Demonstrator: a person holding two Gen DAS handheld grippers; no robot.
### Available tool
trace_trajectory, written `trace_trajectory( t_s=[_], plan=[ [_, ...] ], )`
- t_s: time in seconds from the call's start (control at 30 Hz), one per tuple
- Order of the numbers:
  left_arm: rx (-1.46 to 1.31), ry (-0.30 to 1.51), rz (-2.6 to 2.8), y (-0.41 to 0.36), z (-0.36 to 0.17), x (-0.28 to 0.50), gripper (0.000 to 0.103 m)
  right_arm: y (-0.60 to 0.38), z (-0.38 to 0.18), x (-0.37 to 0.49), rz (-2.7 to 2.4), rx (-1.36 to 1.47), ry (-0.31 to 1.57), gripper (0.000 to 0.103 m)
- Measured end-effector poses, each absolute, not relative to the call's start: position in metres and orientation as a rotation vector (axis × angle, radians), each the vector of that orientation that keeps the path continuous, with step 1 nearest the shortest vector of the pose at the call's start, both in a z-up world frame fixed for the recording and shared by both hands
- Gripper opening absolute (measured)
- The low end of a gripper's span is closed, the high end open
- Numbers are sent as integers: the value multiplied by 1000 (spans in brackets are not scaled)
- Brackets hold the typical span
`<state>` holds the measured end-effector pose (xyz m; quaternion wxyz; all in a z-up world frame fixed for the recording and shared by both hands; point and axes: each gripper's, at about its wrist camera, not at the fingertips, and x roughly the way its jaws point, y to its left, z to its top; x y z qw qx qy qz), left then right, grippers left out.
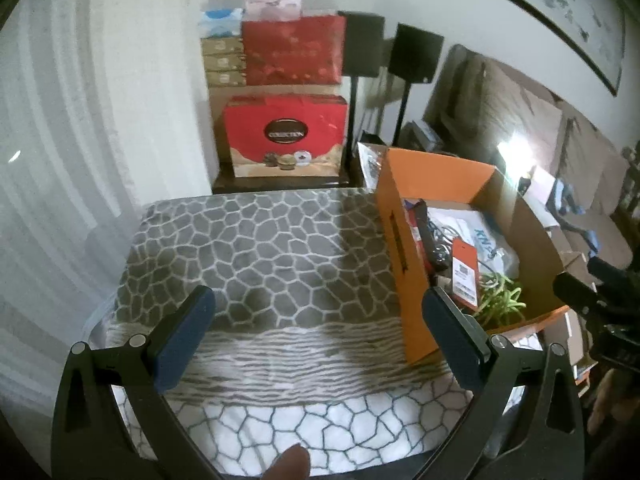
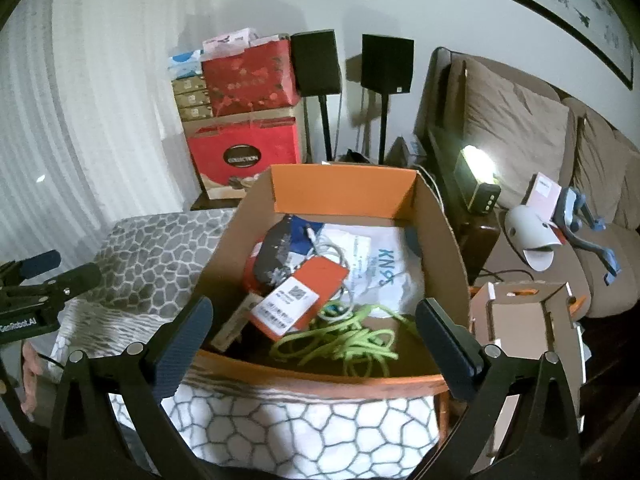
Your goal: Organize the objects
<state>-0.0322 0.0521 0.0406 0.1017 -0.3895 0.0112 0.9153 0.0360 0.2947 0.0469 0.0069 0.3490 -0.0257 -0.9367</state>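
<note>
Orange cardboard fills most of what I see from my right wrist: an open box [image 2: 448, 240] sits on the patterned grey-and-white blanket [image 2: 160, 256], its near rim just ahead of my right gripper [image 2: 316, 340], whose fingers stand wide apart and hold nothing. Nearest inside the box lies a tangle of green cord [image 2: 352, 340]. Just behind it an orange tag [image 2: 300, 300] with a white barcode label lies tilted on top of the pile. Farther in I make out a white packet printed KN95 [image 2: 384, 268], a white cable [image 2: 326, 248] and a dark, patterned item I cannot identify.

My left gripper [image 1: 316, 336] is also spread wide and empty, hovering over the bare blanket [image 1: 260, 248], with the box [image 1: 400, 264] just beside its right finger. From the right wrist I see that gripper at the left edge, over the blanket.

To the right of the box stands a smaller plain cardboard box [image 2: 520, 320]; I cannot tell what is in it. Beyond it, on the brown sofa [image 2: 520, 132], lie a white rounded object and a blue clamp-like thing. Against the far wall red gift boxes [image 1: 284, 136] are stacked next to two black speakers [image 2: 384, 64] on stands.
</note>
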Motion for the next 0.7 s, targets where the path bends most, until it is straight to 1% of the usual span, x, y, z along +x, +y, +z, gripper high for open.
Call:
trace_trajectory(
  t_s=[0.23, 0.4, 0.7],
  plan=[
    [-1127, 16, 2759, 38, 35, -4, 103, 285, 43, 55, -2962, 1053, -99, 102],
    [-1138, -74, 2747, 25, 27, 10, 103, 277, 43, 74, -2998, 994, -121, 102],
    [-1158, -53, 2784, 17, 12, 28, 103, 260, 30, 98, -3003, 968, -126, 102]
  ],
)
